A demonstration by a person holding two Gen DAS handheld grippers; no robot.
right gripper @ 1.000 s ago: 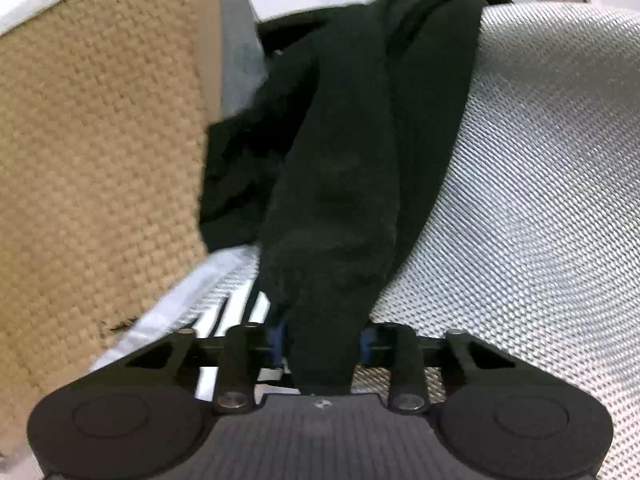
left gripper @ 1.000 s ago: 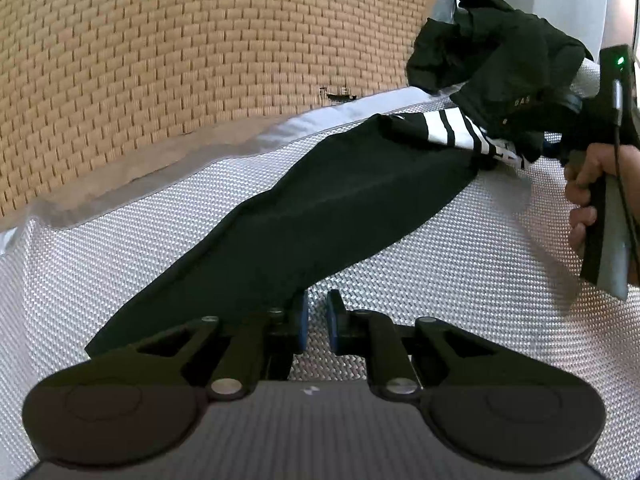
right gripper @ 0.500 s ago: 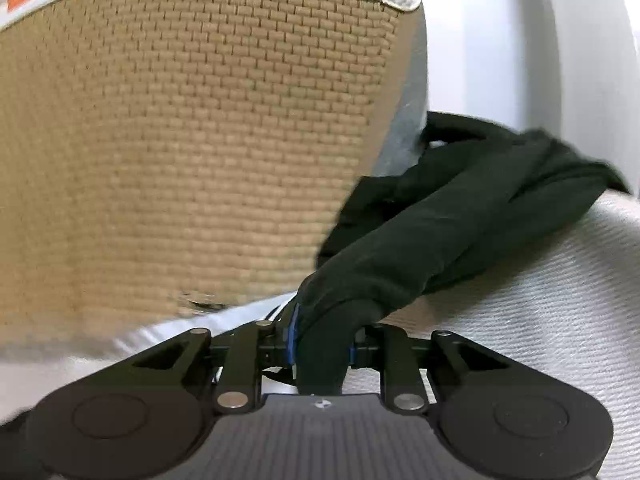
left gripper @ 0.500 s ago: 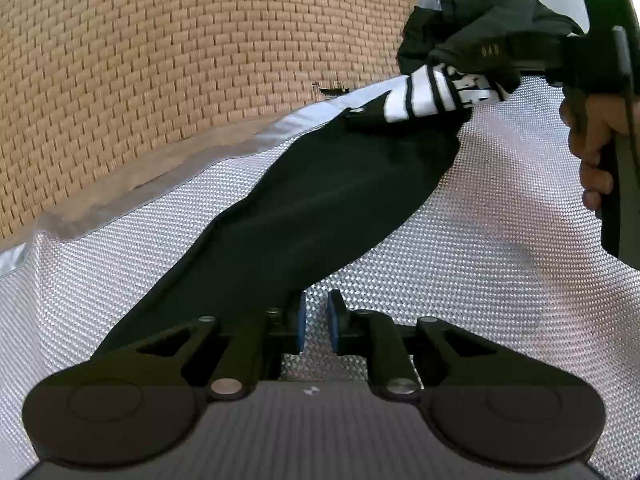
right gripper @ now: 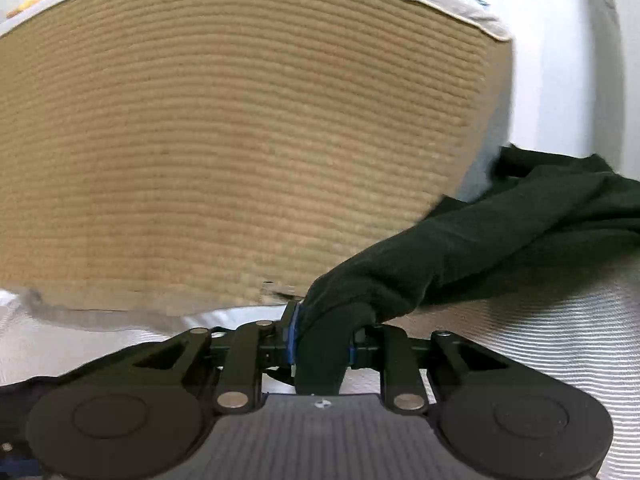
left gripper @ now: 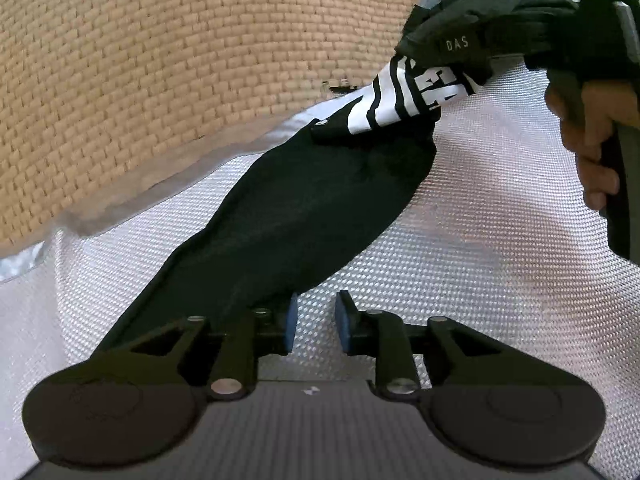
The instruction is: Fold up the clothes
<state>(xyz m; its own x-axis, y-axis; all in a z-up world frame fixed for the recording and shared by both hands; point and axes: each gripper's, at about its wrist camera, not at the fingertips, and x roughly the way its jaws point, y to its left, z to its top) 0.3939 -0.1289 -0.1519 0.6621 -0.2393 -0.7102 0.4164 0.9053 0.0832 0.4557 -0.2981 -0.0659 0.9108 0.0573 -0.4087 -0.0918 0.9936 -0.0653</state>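
A silvery woven sheet [left gripper: 492,216] is covering the surface, with a tan woven mat [left gripper: 180,60] standing behind. The black garment [left gripper: 304,208] is lying stretched across it. The left gripper [left gripper: 314,320] has just been opening, nothing between its pads. The right gripper [right gripper: 320,346] is clamping a bunched fold of garment.

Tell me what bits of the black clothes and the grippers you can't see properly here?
- Black garment with white stripes: left wrist view, its lower end hides behind the left gripper.
- Its white lettering: folds cover part, so it is unreadable.
- Right gripper: right wrist view, bunched cloth covers its pads.
- Person's hand: cut off by the right edge.
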